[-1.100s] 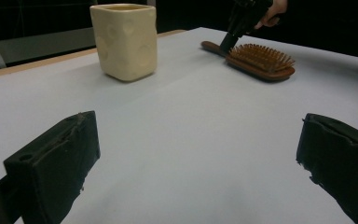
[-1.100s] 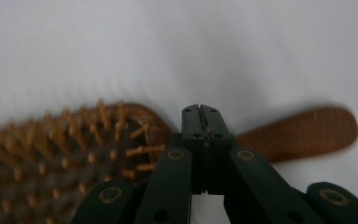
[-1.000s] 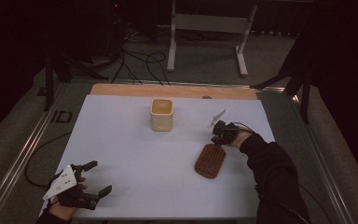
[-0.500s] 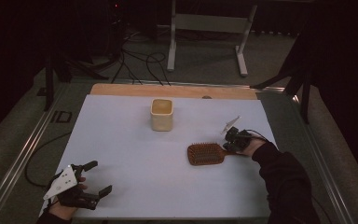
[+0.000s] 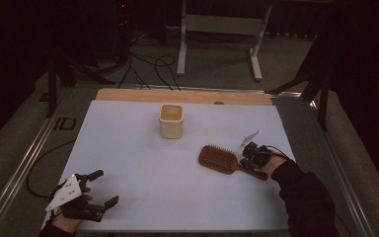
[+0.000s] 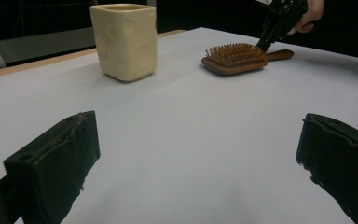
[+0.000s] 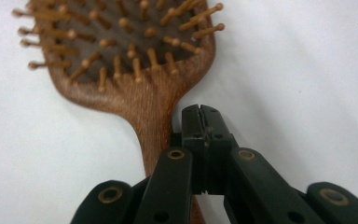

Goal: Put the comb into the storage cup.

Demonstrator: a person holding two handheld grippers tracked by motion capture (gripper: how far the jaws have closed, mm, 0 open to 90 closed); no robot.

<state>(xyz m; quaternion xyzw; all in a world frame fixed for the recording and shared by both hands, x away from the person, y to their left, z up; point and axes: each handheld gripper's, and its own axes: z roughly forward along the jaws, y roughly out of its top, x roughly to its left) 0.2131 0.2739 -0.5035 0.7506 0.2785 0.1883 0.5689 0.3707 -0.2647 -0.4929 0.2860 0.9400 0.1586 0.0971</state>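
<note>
Surface: white sheet (image 5: 143, 163) is covering the table, w/ a wooden strip (image 5: 177, 95) showing along its far edge; dark floor beyond, w/ cables (image 5: 148, 66) and a metal stand (image 5: 222, 24).
Brush: wooden hairbrush (image 5: 224, 160) is lying bristles-up on the sheet's right half, head twd the centre, handle running out to the person's right.
R gripper: right gripper (image 5: 250, 157) is sitting at the brush handle, jaws pressed together w/ nothing between them; in the right gripper view the closed tips (image 7: 204, 122) are lying just beside the handle (image 7: 151, 130), at its right edge where it widens into the head. Touching or not – can't tell.
L gripper: left gripper (image 5: 100, 188) is resting at the near left corner, jaws standing wide, nothing between them; well apart from the brush.
Cup: cream square cup (image 5: 171, 120) is standing upright, mid-sheet twd the far side, apart from the brush head.
In the way: cup is standing betw. the L gripper and the far edge, left of the line to the brush in the left gripper view (image 6: 126, 39); bare sheet is lying betw. the L jaws and the brush.
</note>
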